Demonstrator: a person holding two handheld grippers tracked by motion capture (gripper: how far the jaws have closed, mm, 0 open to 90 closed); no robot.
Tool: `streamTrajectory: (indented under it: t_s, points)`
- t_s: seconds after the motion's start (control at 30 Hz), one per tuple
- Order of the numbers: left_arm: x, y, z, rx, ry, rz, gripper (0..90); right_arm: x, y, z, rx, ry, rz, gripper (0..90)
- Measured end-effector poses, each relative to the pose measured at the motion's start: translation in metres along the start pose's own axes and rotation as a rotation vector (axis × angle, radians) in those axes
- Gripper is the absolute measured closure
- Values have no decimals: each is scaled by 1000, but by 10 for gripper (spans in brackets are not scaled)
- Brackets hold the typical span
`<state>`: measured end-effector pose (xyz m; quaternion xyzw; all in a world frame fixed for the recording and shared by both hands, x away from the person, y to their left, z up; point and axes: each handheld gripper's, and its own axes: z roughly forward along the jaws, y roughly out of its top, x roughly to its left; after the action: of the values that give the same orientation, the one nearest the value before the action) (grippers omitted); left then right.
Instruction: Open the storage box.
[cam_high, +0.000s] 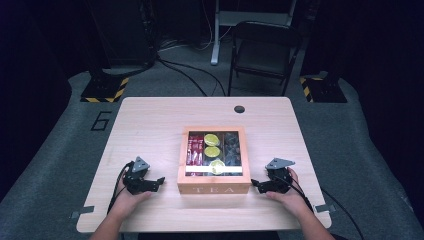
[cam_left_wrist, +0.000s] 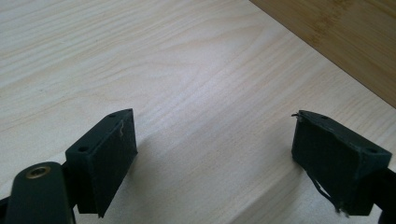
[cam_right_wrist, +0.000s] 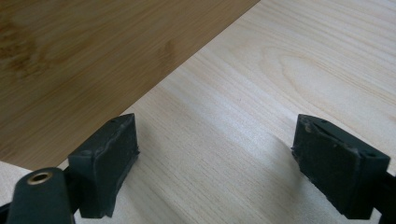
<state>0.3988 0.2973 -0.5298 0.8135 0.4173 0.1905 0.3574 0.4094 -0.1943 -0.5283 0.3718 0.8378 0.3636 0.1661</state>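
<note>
Black rubber pads on the left gripper (cam_high: 159, 181) stand wide apart with only bare wood between them, and the right gripper (cam_high: 253, 184) is spread just as wide, holding nothing. Each rests low on the pale wooden bench (cam_high: 145, 125), one at either side of the tea box (cam_high: 214, 159), both pointing inward at its side walls but not touching them. In the left gripper view the darker bamboo wall of the box (cam_left_wrist: 345, 37) crosses the upper right corner, near the jaws; in the right gripper view the same kind of wall (cam_right_wrist: 93, 60) takes up the upper left, just beside the left jaw.

The box sits at the near middle of the bench, its windowed lid (cam_high: 214, 153) down; through the glass show red packets (cam_high: 194, 150), yellow-green rounds (cam_high: 211, 145) and a dark column on the right. The front panel reads TEA.

This looks like the opening step: hands staged, nothing grasped yet. The next move likely calls for reaching the lid's front edge to lift it, perhaps with one gripper steadying the box so it does not slide.
</note>
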Motion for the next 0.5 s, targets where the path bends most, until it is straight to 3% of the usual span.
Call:
streamTrajectory:
  t_s: [0.5]
  points:
    - [-1, 0, 0, 3, -6, -1, 142, 1, 0, 1, -10, -10, 12, 132]
